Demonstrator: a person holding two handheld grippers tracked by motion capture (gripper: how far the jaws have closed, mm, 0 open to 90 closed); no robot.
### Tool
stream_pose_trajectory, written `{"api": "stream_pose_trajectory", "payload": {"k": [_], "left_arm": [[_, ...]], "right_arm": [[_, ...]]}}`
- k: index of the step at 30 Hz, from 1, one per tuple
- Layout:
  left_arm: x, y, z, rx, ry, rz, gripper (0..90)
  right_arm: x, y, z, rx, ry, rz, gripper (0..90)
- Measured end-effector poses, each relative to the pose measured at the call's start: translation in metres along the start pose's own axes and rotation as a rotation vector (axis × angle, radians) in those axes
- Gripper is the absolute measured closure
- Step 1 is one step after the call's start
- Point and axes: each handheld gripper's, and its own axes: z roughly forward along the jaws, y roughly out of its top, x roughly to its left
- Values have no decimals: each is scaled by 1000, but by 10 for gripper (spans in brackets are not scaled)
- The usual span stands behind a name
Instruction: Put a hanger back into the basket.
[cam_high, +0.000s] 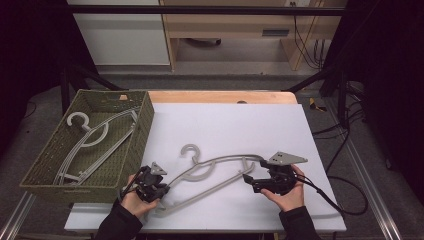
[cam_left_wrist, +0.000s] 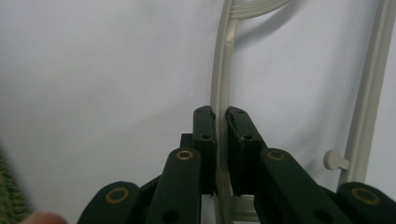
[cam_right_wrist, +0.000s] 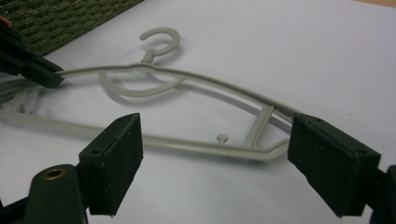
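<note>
A pale grey plastic hanger (cam_high: 220, 159) lies flat on the white board (cam_high: 235, 122), with its hook toward the basket. My left gripper (cam_high: 164, 189) is shut on the hanger's upper arm near its left end. In the left gripper view the pads of that gripper (cam_left_wrist: 220, 114) pinch the thin bar of the hanger (cam_left_wrist: 223, 70). My right gripper (cam_high: 250, 182) stands open at the hanger's right end. In the right gripper view its jaws (cam_right_wrist: 217, 135) are wide apart, and the hanger's right corner (cam_right_wrist: 275, 149) lies ahead between them, untouched. The left gripper (cam_right_wrist: 46, 77) shows at the far left there.
A green woven basket (cam_high: 145, 130) sits at the board's left edge with a few grey hangers (cam_high: 95, 135) lying inside. A black cable (cam_high: 345, 200) trails off the right gripper over the board's right edge. A wooden tabletop strip (cam_high: 220, 96) borders the far side.
</note>
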Motion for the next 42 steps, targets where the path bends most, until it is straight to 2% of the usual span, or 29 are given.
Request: {"api": "stream_pose_trajectory", "payload": {"k": [3, 5, 10, 13, 18, 26, 33, 36, 42], "left_arm": [[3, 0, -9, -52, -40, -30, 828], [3, 1, -16, -100, -43, -50, 828], [3, 4, -30, -140, -30, -42, 828], [3, 6, -40, -163, 4, -32, 827], [11, 11, -62, -229, 36, -57, 827], [36, 25, -105, -313, 81, -75, 827], [65, 37, -132, -329, 147, -74, 827], [80, 37, -143, -334, 158, -95, 827], [110, 31, -161, -338, 209, -118, 827]], "right_arm": [[-1, 0, -2, -3, 1, 4, 184], [-1, 0, -3, -3, 4, 7, 184], [-3, 1, -7, -20, -9, 13, 176], [-5, 2, -11, -36, -15, 5, 166], [-9, 5, -20, -64, -28, 9, 145], [-15, 6, -30, -101, -45, 23, 129], [-21, 6, -38, -129, -67, 30, 109], [-22, 7, -40, -148, -71, 33, 92], [-24, 8, -43, -159, -69, 30, 84]]}}
